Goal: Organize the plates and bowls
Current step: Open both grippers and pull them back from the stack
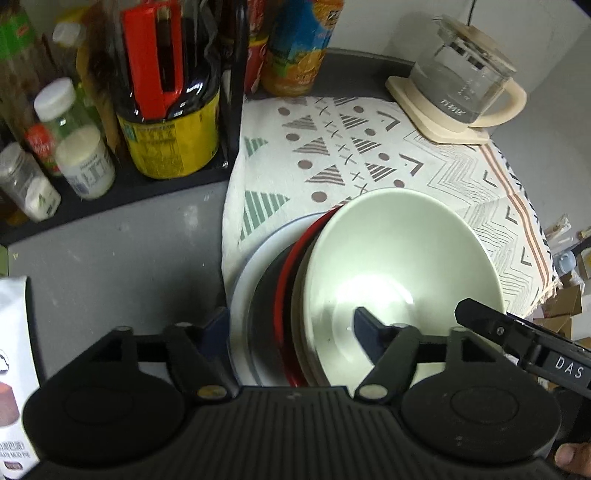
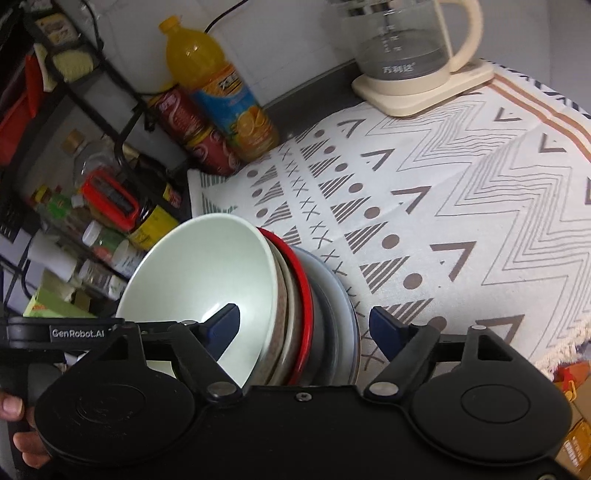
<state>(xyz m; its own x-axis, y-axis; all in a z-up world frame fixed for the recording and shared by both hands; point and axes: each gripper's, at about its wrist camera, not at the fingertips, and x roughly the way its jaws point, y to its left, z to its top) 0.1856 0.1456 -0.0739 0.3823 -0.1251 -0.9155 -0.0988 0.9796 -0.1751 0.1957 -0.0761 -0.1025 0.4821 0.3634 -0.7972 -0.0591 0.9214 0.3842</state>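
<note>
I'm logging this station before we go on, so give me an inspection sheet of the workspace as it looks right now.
Surface: grey counter partly under a patterned cloth.
Job's things: pale green bowl nested on a red plate and a white plate.
Clutter: orange drink bottle, red can, condiment rack, glass kettle.
Grippers: left gripper and right gripper straddle the stack, jaws apart, not gripping.
Cables: dark cord behind the bottle.
Surroundings: cardboard boxes beyond the counter edge.

Pale green bowl [image 1: 399,266], red plate [image 2: 302,295]
</note>
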